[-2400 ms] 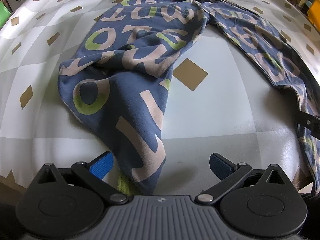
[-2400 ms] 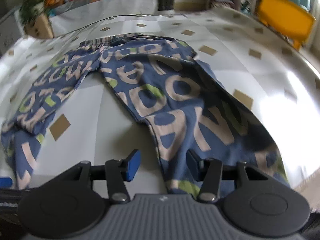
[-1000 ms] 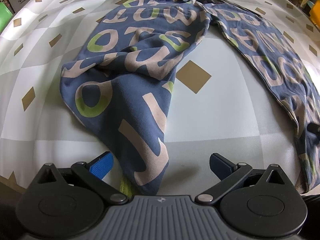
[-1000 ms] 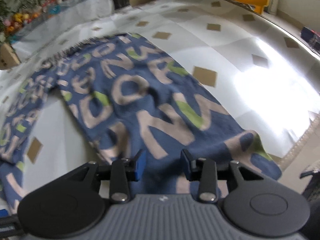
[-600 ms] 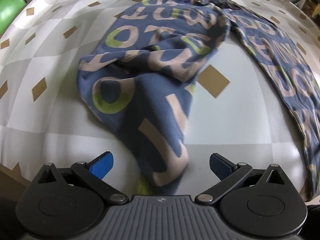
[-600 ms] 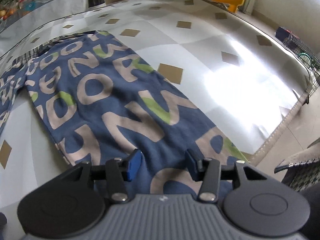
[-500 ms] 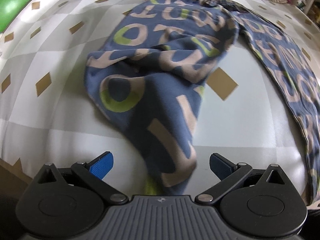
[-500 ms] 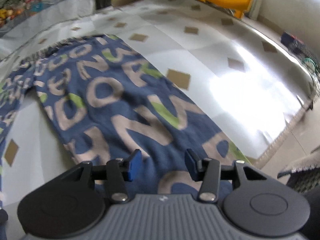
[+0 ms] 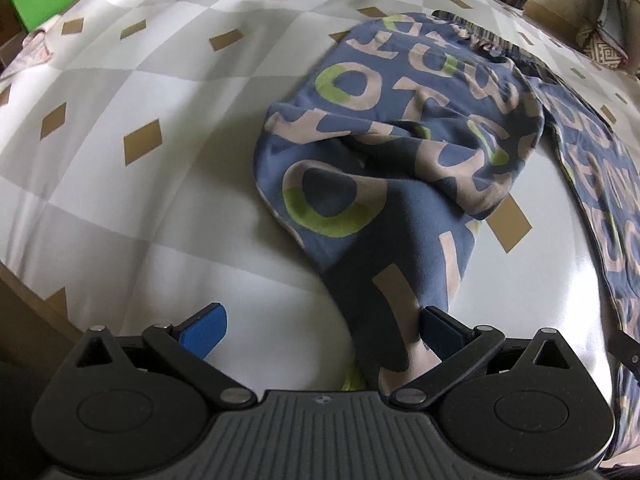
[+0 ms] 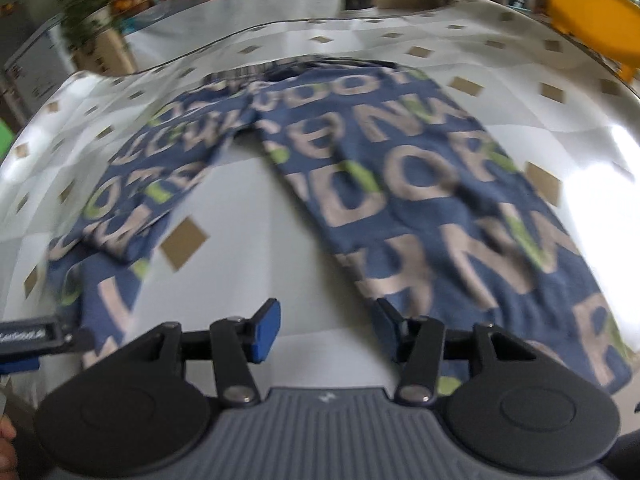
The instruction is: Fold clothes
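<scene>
Now the trousers (image 9: pixel 404 168) lie spread on the table (image 9: pixel 132 184), legs toward 6 o'clock. Both the left gripper (image 9: pixel 320 330) and right gripper (image 10: pixel 324 330) hang apart-jawed over the cuffs.

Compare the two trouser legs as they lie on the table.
The left leg is bunched and folded over itself; the right leg lies flat and straight. The left leg's hem sits between the open left gripper; the right leg's edge reaches the open right gripper. Both share the lettered blue print.
</scene>
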Motion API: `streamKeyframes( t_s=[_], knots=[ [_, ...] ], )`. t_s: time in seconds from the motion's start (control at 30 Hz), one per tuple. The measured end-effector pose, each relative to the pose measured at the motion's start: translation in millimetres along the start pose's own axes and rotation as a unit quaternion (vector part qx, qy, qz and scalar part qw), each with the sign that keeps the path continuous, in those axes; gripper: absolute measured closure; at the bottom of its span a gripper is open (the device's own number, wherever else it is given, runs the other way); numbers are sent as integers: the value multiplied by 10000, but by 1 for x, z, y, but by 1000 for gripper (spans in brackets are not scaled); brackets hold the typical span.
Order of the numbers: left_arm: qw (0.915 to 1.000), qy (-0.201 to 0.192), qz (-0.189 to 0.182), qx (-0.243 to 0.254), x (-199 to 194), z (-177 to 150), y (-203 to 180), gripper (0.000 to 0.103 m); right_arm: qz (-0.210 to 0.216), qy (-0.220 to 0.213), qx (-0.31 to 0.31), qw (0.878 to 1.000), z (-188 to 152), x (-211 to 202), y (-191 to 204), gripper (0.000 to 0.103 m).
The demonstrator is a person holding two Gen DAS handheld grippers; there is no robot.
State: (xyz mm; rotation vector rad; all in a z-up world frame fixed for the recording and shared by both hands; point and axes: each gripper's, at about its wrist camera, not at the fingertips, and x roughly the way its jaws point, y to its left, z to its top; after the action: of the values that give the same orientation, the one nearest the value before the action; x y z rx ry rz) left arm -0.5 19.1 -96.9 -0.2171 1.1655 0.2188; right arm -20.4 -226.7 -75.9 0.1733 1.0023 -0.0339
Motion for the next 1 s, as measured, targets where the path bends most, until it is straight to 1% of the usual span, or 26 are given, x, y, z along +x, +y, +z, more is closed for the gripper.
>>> streamKeyframes(
  t_s=[0.07,0.13,0.23,0.3,0.4,0.5,0.57,0.77,1.0],
  knots=[
    [9998,-30,149,96,1,-1,-2,0,44,14,-85,10000,-1,2,6,53],
    [9996,-9,277,77,2,-1,1,0,78,34,-152,9998,-1,5,10,53],
    [9998,24,174,-56,3,-1,6,0,161,43,-188,9997,-1,6,13,53],
    [9999,-34,89,-77,1,-1,7,0,217,47,-140,9997,-1,7,12,53],
    [9995,-284,-116,27,-9,1,0,0,221,62,-61,9997,-1,8,10,52],
    [9988,-335,-243,279,-8,3,-13,0,217,92,38,9997,-1,9,7,52],
    [9985,-274,-118,456,-1,4,-21,0,242,87,111,9996,-1,9,4,52],
    [9996,-101,197,169,6,3,-8,0,313,86,289,9991,1,11,0,51],
    [9982,77,573,-139,12,2,7,0,438,123,328,9984,1,15,5,51]
  ],
)
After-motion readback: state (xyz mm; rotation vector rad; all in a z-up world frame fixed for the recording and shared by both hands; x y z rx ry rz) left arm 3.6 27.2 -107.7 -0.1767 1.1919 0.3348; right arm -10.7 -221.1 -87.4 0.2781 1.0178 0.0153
